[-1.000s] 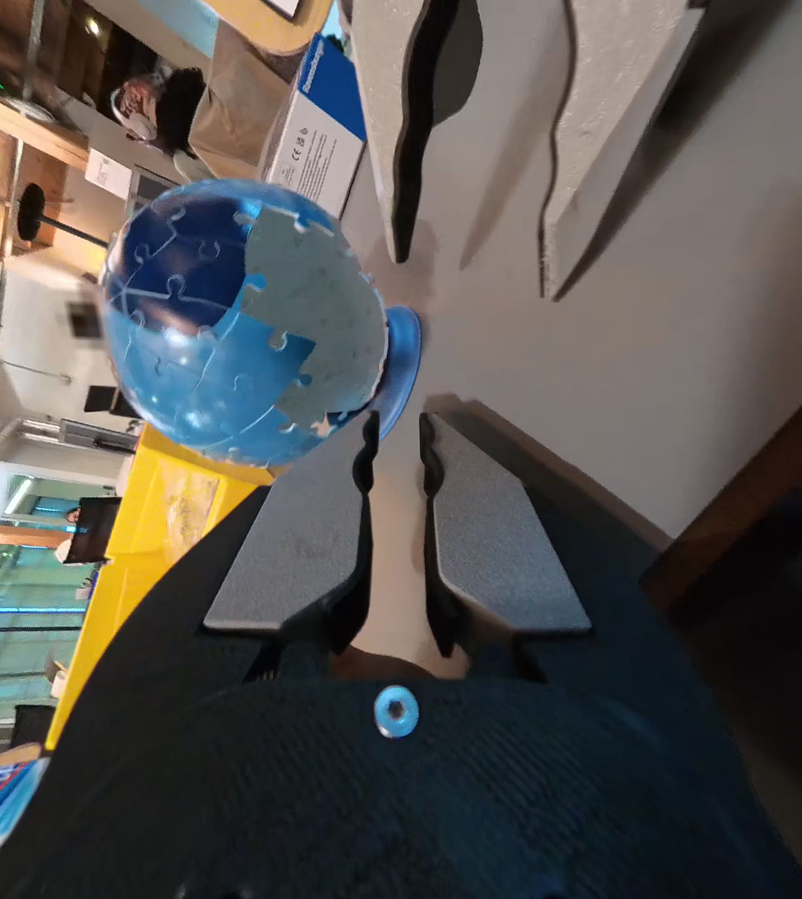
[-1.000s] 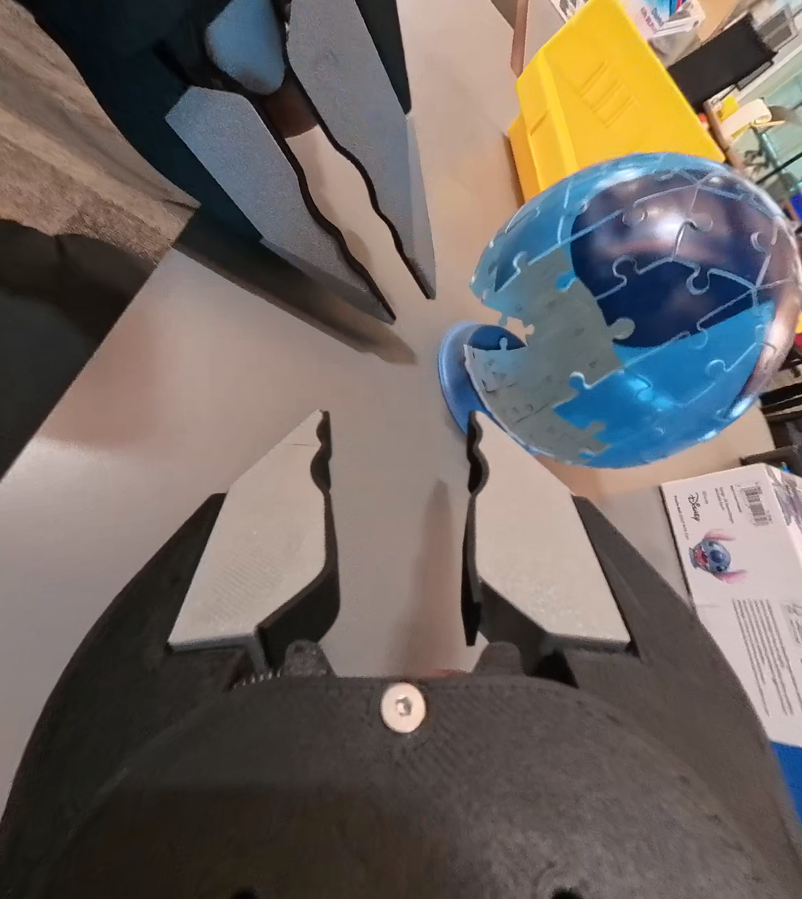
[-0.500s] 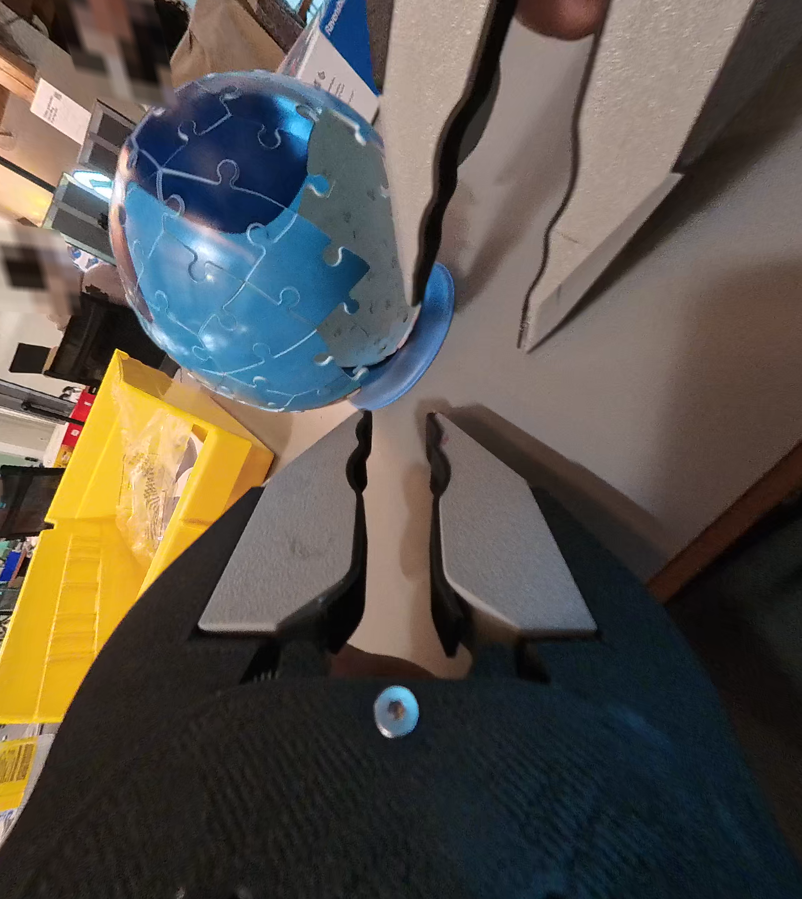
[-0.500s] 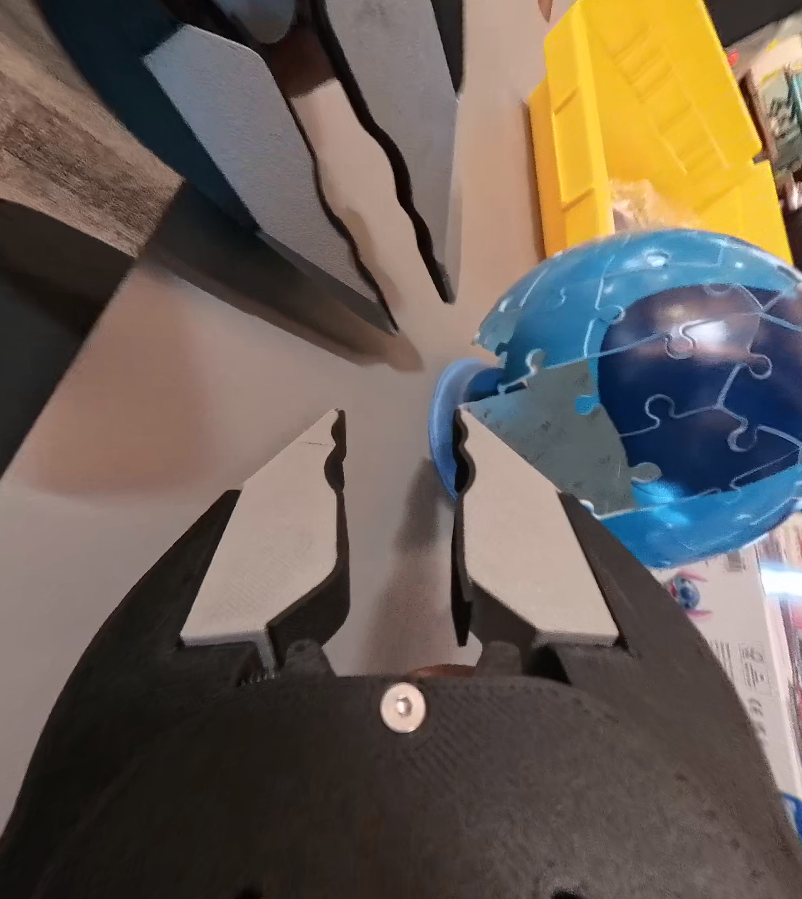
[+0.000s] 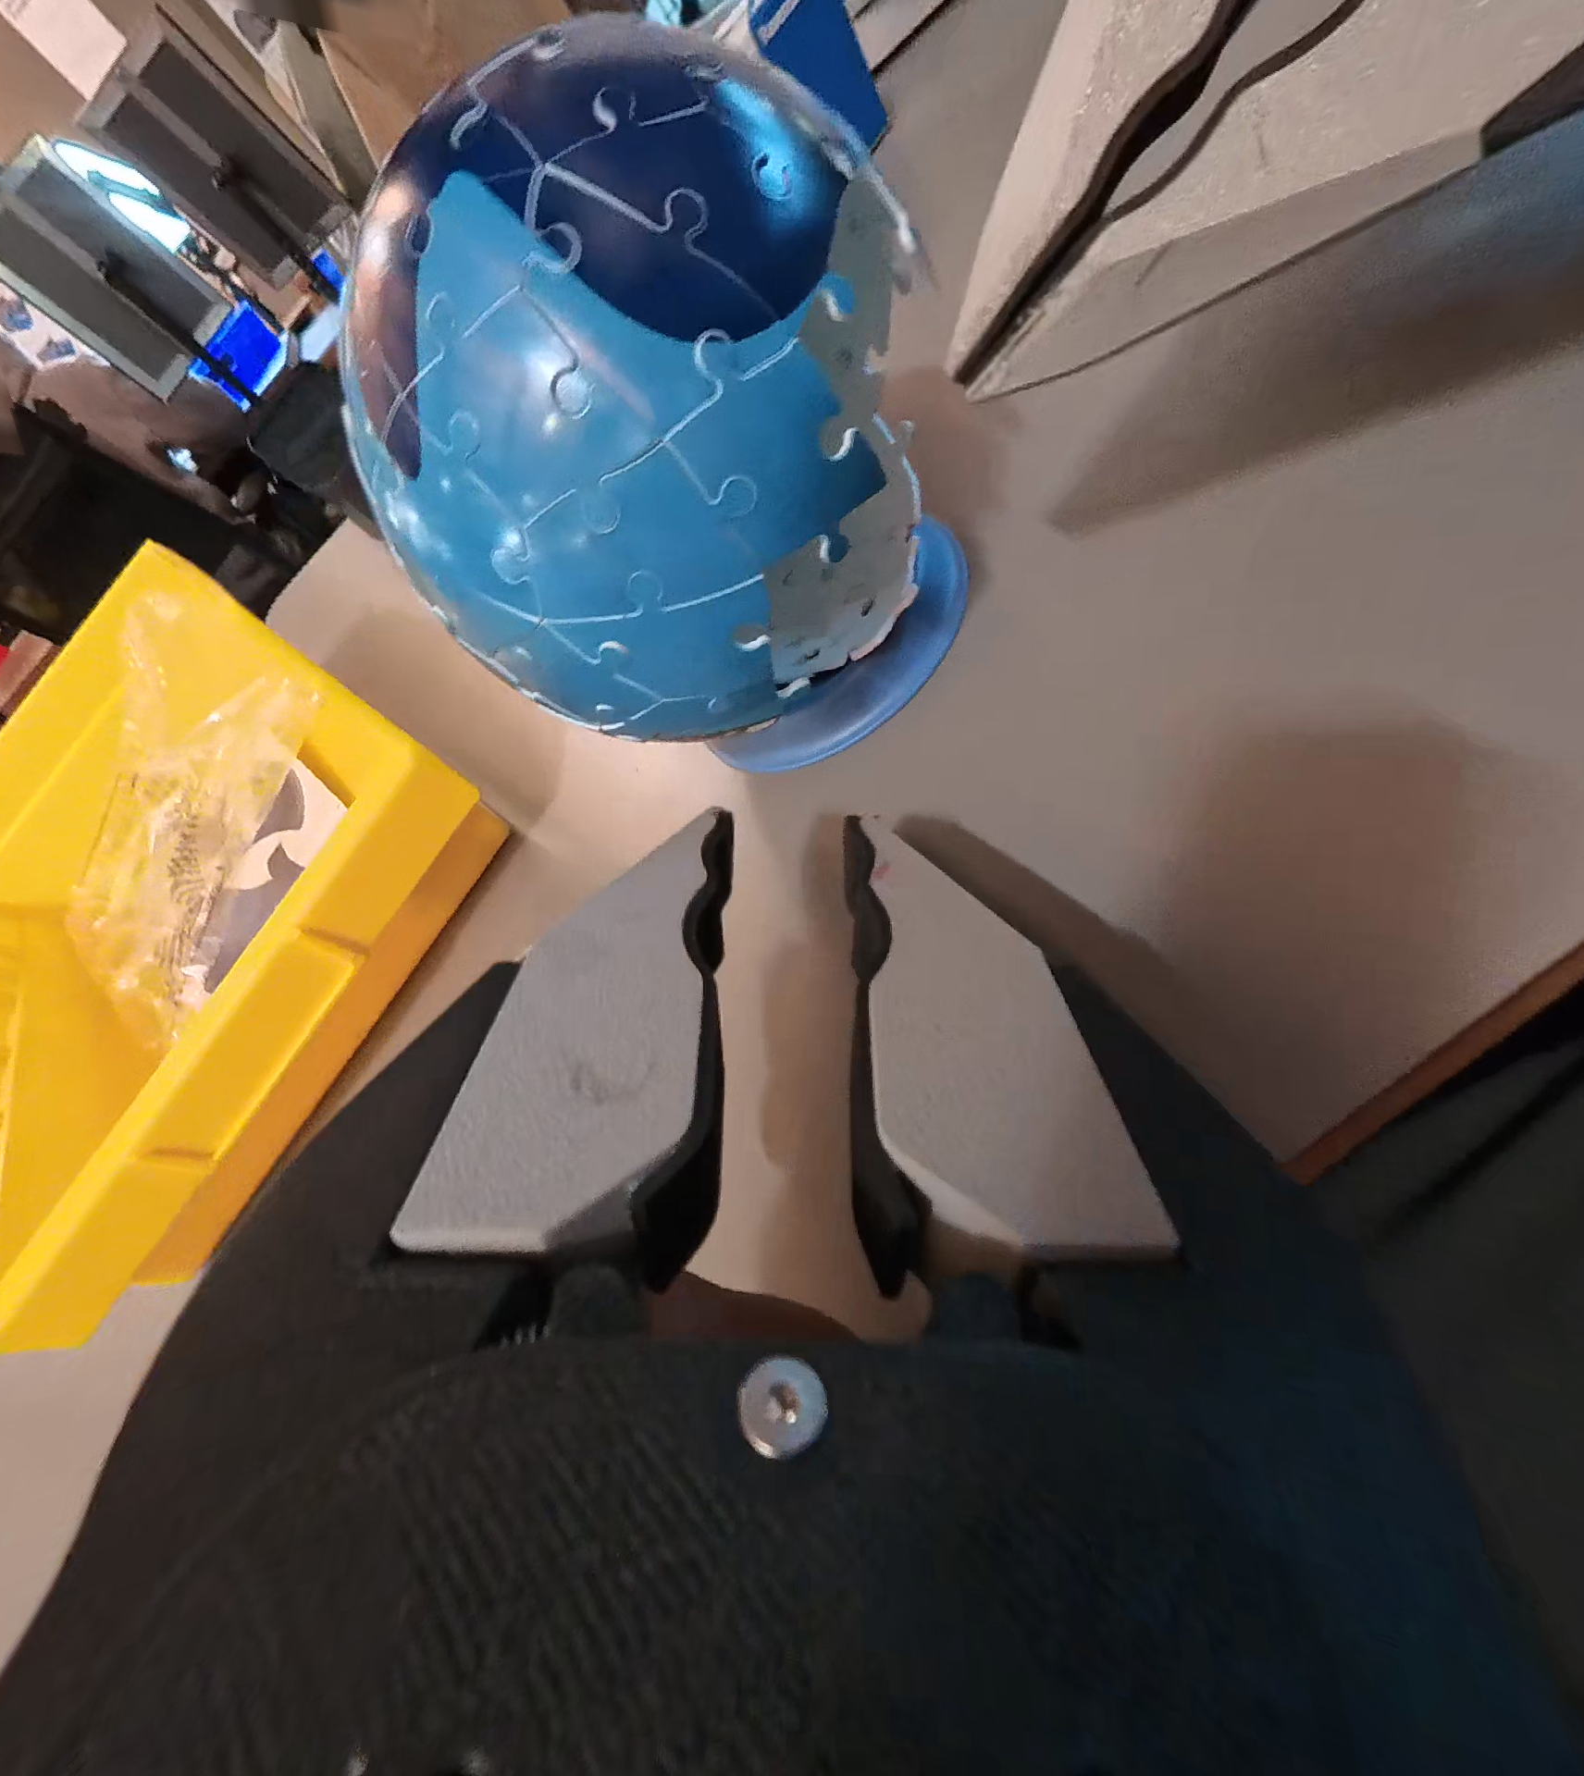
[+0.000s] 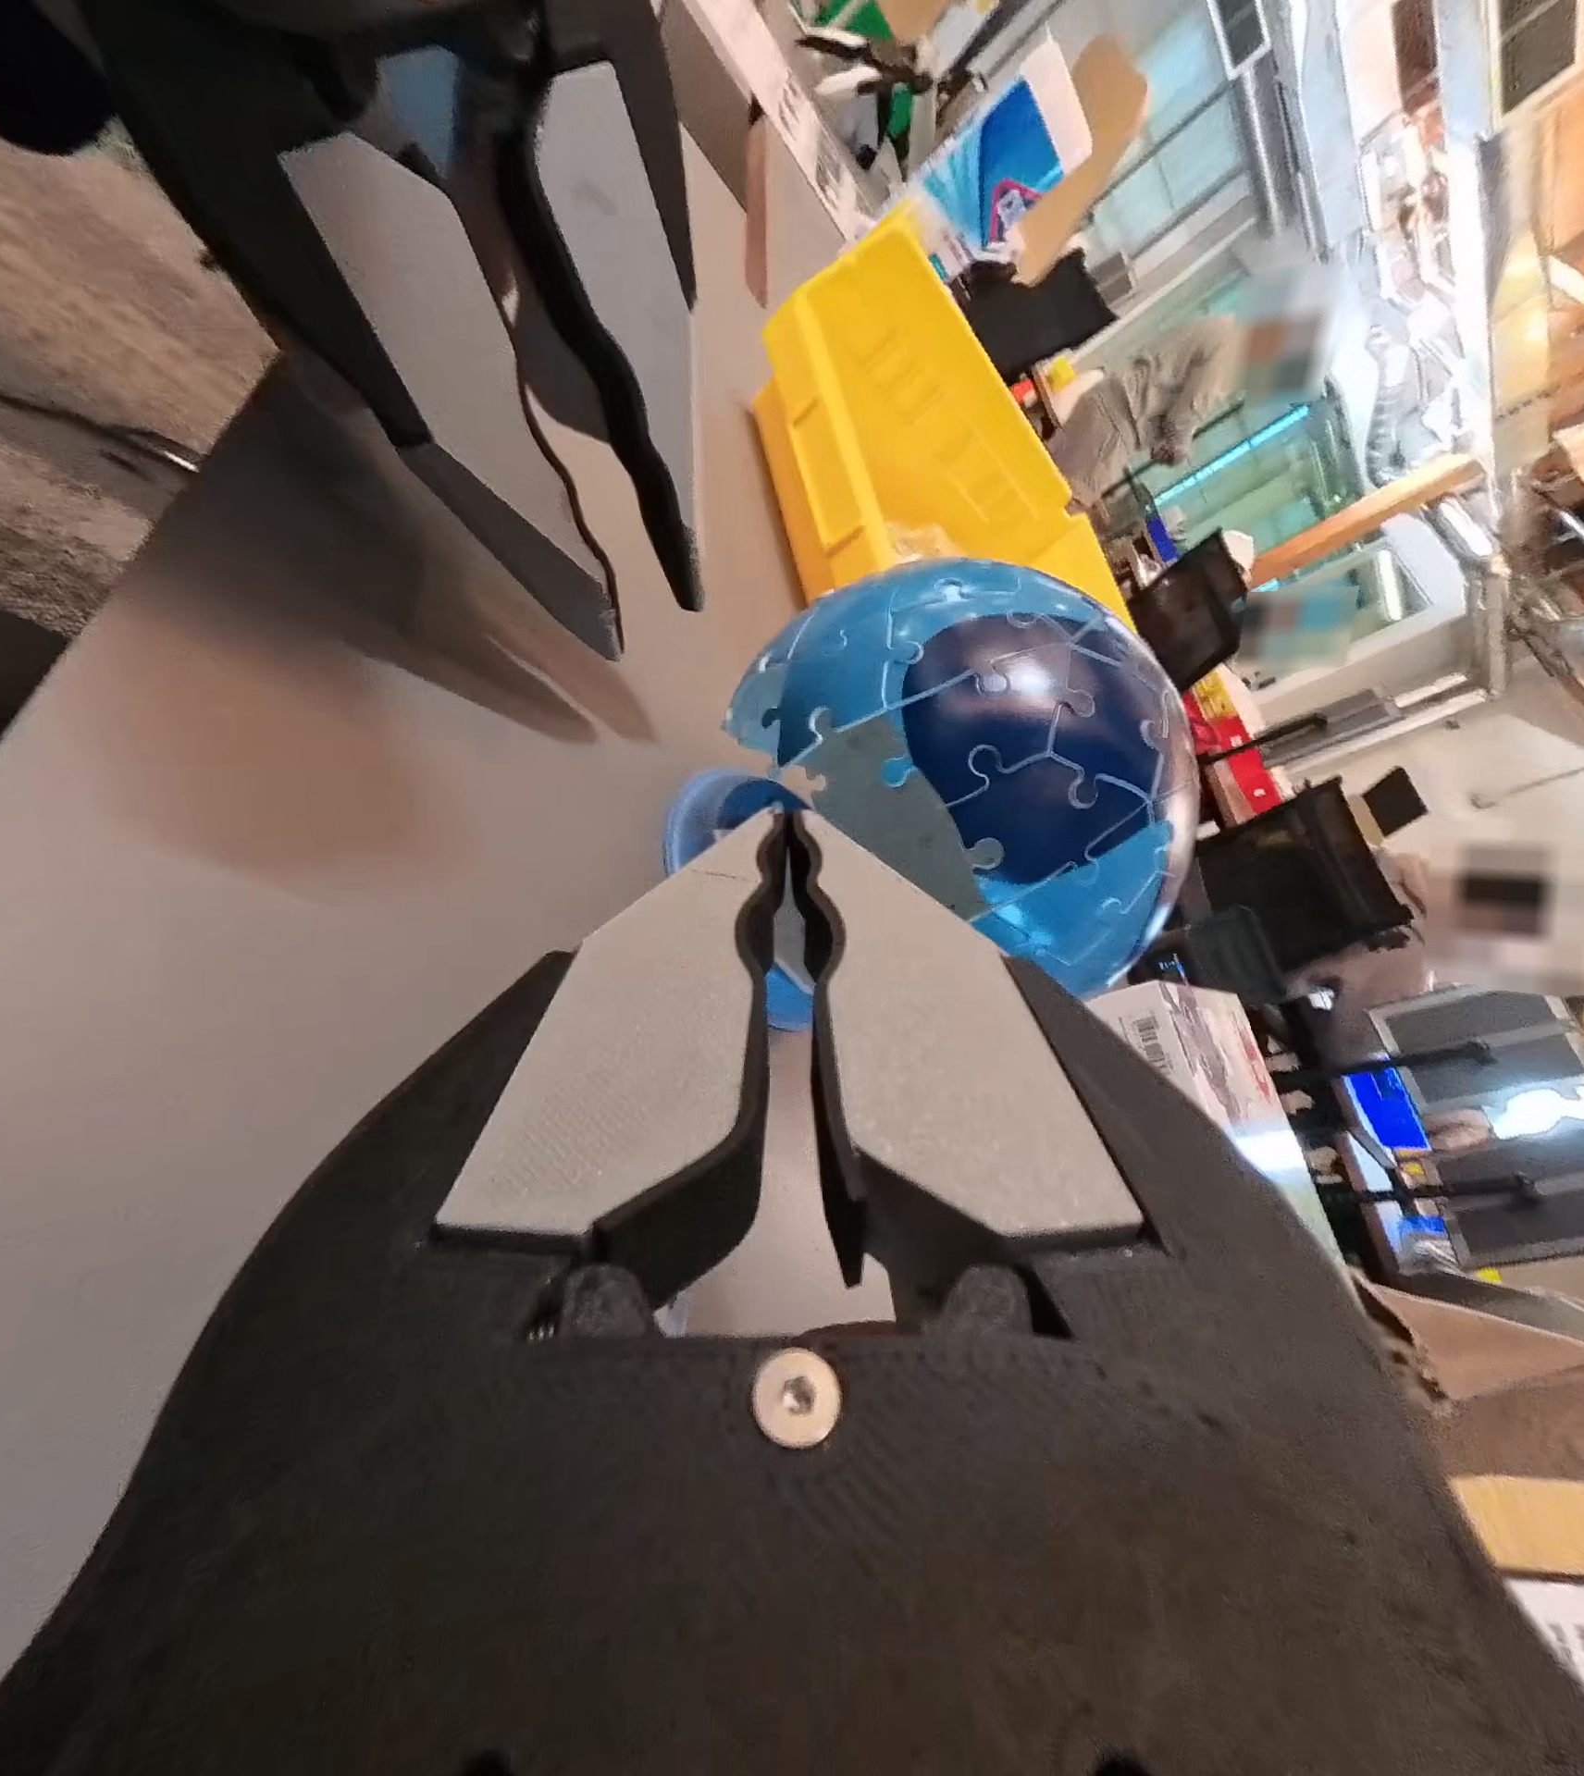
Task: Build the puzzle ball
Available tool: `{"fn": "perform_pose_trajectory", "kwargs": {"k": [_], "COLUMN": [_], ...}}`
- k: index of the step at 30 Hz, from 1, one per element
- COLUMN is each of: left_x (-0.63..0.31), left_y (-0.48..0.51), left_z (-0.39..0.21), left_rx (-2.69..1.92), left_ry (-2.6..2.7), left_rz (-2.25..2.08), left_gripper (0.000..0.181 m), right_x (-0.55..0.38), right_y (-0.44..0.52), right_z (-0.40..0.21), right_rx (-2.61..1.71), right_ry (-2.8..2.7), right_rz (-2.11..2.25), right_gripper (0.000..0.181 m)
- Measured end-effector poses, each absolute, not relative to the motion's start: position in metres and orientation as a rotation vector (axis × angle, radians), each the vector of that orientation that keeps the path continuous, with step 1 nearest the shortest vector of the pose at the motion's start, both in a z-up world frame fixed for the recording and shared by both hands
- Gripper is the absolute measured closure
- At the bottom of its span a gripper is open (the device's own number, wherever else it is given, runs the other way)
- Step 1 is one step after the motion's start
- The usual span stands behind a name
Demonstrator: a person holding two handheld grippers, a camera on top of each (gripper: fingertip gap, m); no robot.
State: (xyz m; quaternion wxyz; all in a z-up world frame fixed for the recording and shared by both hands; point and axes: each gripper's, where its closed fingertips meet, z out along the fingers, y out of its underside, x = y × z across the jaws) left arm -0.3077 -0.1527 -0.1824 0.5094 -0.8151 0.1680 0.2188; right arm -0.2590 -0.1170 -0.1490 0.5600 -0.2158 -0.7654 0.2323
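Observation:
The blue puzzle ball (image 5: 615, 432) sits on its blue round stand (image 5: 875, 673) on the table (image 5: 1201, 625). A grey patch shows on the ball near the stand. My left gripper (image 5: 783, 826) is slightly open and holds nothing, its tips a short way from the stand. It also shows in the right wrist view (image 6: 649, 615). My right gripper (image 6: 786, 817) is shut, with its tips in front of the stand (image 6: 702, 817) and the ball (image 6: 1038, 769). It also shows in the left wrist view (image 5: 966, 380), beyond the ball.
A yellow bin (image 5: 144, 961) holding a clear plastic bag (image 5: 183, 826) stands on the table beside the ball. A white box (image 6: 1182, 1048) and a cardboard box (image 6: 1538, 1422) lie on the far side. The table's wooden edge (image 5: 1490, 1019) runs close to my left gripper. Across from one pair of fingers to the other is roughly 8 cm.
My right gripper's jaws have closed from wide open, with its tips near the stand. My left gripper has opened a little and drawn back from the ball.

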Motion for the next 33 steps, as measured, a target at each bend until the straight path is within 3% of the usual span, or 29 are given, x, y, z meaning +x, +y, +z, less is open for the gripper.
{"fn": "perform_pose_trajectory", "kwargs": {"k": [6,7,8,9,13,18,22,24,28,33], "left_x": [-0.310,-0.310,-0.309,-0.309,-0.310,-0.309,-0.309,-0.309,-0.309,-0.309], "left_y": [-0.150,-0.150,-0.151,-0.151,-0.151,-0.151,-0.151,-0.151,-0.152,-0.152], "left_z": [-0.185,-0.186,-0.187,-0.187,-0.188,-0.188,-0.188,-0.189,-0.189,-0.188], "left_rx": [-1.999,-2.001,-2.002,-2.002,-2.005,-2.005,-2.007,-2.007,-2.007,-2.005], "left_ry": [0.374,0.376,0.379,0.381,0.384,0.386,0.387,0.389,0.393,0.388], "left_rz": [0.477,0.476,0.475,0.475,0.476,0.471,0.467,0.468,0.469,0.451], "left_gripper": [0.162,0.163,0.163,0.163,0.164,0.165,0.166,0.166,0.167,0.168], "right_x": [-0.269,-0.270,-0.271,-0.271,-0.266,-0.271,-0.273,-0.275,-0.277,-0.273], "right_y": [-0.118,-0.117,-0.115,-0.114,-0.122,-0.127,-0.133,-0.130,-0.125,-0.131], "right_z": [-0.181,-0.183,-0.185,-0.187,-0.192,-0.193,-0.198,-0.197,-0.197,-0.201], "right_rx": [-0.694,-0.725,-0.758,-0.778,-0.751,-0.782,-0.847,-0.858,-0.824,-0.844], "right_ry": [-1.936,-1.942,-1.938,-1.946,-2.008,-2.072,-2.159,-2.164,-2.179,-2.254], "right_rz": [0.528,0.528,0.524,0.527,0.571,0.620,0.703,0.694,0.648,0.671], "right_gripper": [0.181,0.171,0.129,0.108,0.127,0.114,0.118,0.111,0.114,0.130]}}
